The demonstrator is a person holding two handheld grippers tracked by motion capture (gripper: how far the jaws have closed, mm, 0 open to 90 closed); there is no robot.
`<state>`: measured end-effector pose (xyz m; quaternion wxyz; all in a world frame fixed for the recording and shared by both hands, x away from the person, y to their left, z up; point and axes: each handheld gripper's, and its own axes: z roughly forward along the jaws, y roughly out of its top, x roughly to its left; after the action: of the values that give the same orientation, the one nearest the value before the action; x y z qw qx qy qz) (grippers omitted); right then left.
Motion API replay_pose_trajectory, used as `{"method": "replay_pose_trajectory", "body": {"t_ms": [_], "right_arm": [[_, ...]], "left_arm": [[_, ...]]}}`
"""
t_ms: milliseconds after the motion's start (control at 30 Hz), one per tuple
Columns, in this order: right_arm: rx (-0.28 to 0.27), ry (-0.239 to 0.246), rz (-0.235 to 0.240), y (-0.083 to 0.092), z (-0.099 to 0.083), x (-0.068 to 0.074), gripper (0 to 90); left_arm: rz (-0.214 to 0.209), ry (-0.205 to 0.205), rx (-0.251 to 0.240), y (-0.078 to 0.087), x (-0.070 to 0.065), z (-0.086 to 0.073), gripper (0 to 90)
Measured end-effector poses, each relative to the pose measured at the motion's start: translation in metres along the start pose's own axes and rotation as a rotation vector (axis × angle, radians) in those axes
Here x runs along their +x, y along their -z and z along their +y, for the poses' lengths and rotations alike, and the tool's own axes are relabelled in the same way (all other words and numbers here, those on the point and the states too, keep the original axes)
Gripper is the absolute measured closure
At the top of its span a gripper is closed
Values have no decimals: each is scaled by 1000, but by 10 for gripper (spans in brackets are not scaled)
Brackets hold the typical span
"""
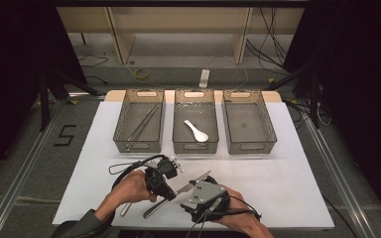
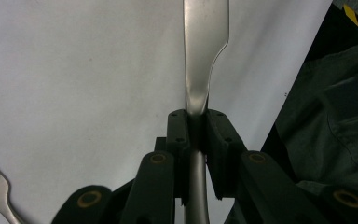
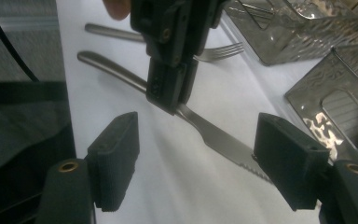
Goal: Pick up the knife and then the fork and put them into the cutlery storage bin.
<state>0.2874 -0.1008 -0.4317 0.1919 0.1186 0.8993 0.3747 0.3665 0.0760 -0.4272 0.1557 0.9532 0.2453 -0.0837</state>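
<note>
Right gripper view: left gripper (image 3: 168, 100) is clenching a knife (image 3: 219, 140) while the right gripper (image 3: 205, 168) is gaping beside its blade.

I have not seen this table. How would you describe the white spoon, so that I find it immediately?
Three grey mesh baskets stand in a row at the far side of the white table. Look into the middle basket: the white spoon lies alone on its bottom. It is short and white, unlike the long thin metal utensils in the left basket and the metal knife near the grippers.
</note>
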Motion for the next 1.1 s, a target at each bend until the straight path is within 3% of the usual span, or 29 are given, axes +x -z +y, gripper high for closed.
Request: {"method": "replay_pose_trajectory", "body": {"t_ms": [167, 533, 700, 1100], "right_arm": [[36, 86, -22, -9, 1, 8, 333], [88, 178, -66, -21, -3, 11, 396], [118, 256, -75, -26, -4, 12, 458], [169, 342, -99, -33, -5, 20, 599]], "left_arm": [[-14, -6, 9, -1, -3, 2, 801], [-17, -28, 36, -3, -9, 4, 800], [-24, -38, 42, -2, -11, 5, 800], [-48, -55, 62, -1, -16, 9, 800]]}}
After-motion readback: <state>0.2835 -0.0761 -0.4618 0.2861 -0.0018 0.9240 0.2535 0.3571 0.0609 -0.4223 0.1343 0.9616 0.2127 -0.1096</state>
